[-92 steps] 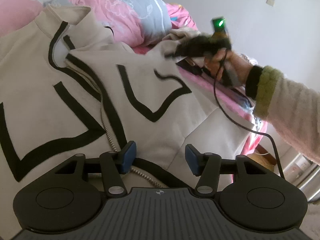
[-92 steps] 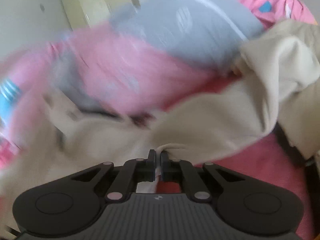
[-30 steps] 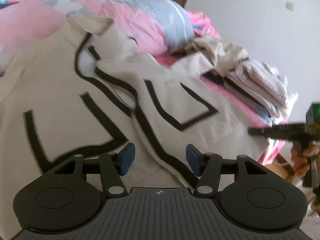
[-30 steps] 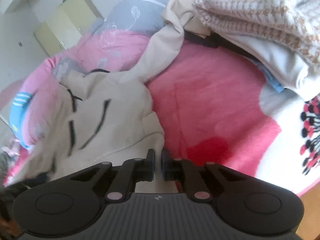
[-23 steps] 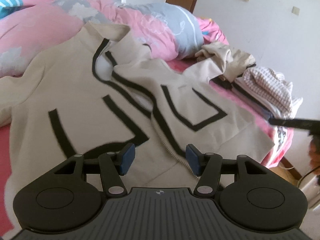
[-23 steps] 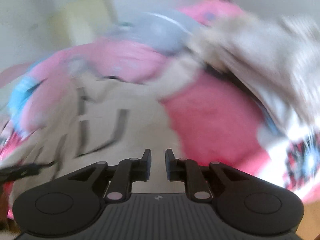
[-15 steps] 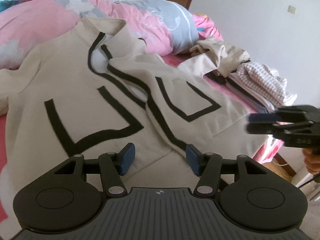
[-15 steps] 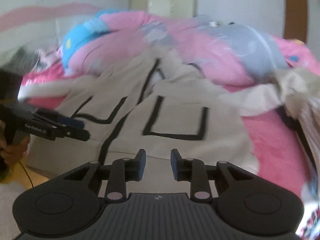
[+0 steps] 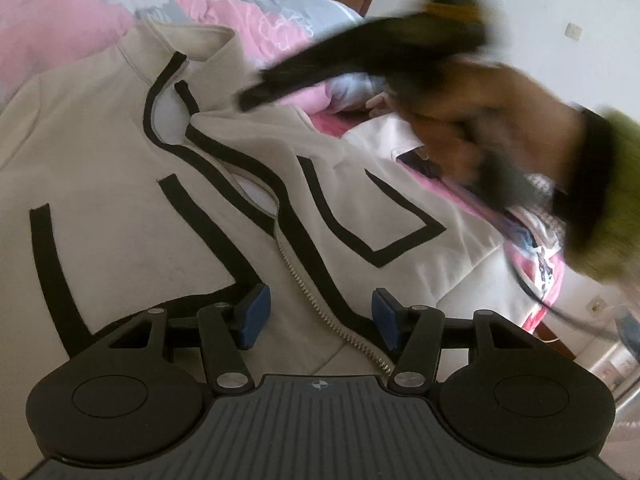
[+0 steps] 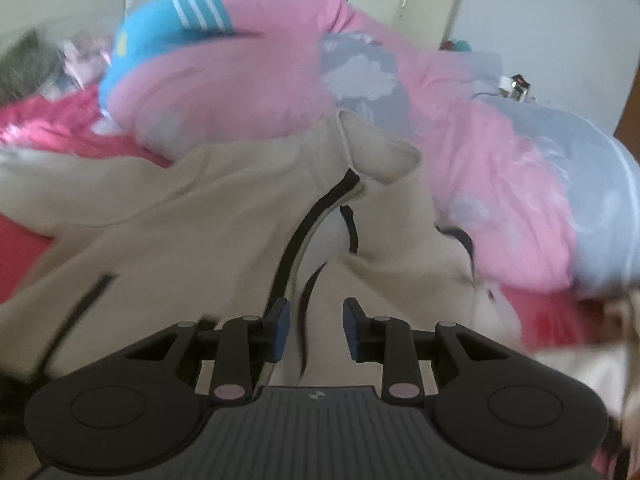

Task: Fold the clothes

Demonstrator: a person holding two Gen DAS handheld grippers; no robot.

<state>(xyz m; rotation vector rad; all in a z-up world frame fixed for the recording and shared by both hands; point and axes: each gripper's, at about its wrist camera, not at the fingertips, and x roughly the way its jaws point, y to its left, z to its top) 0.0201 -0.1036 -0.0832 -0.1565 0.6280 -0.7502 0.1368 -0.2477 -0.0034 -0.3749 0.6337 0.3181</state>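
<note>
Two grippers (left, right) above cream jacket, jaws apart, holding nothing.

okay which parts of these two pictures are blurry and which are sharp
Left wrist view: the jacket and left gripper are sharp, while the right gripper and the hand holding it are smeared by motion. Right wrist view: the right gripper is sharp, the jacket and quilt blurred.

Cream zip-up fabric jacket with black line trim and pale metal zipper teeth. Pink and grey cloud-printed quilt. Blue pads on black tool fingers. Olive-green fuzzy sleeve cuff.
</note>
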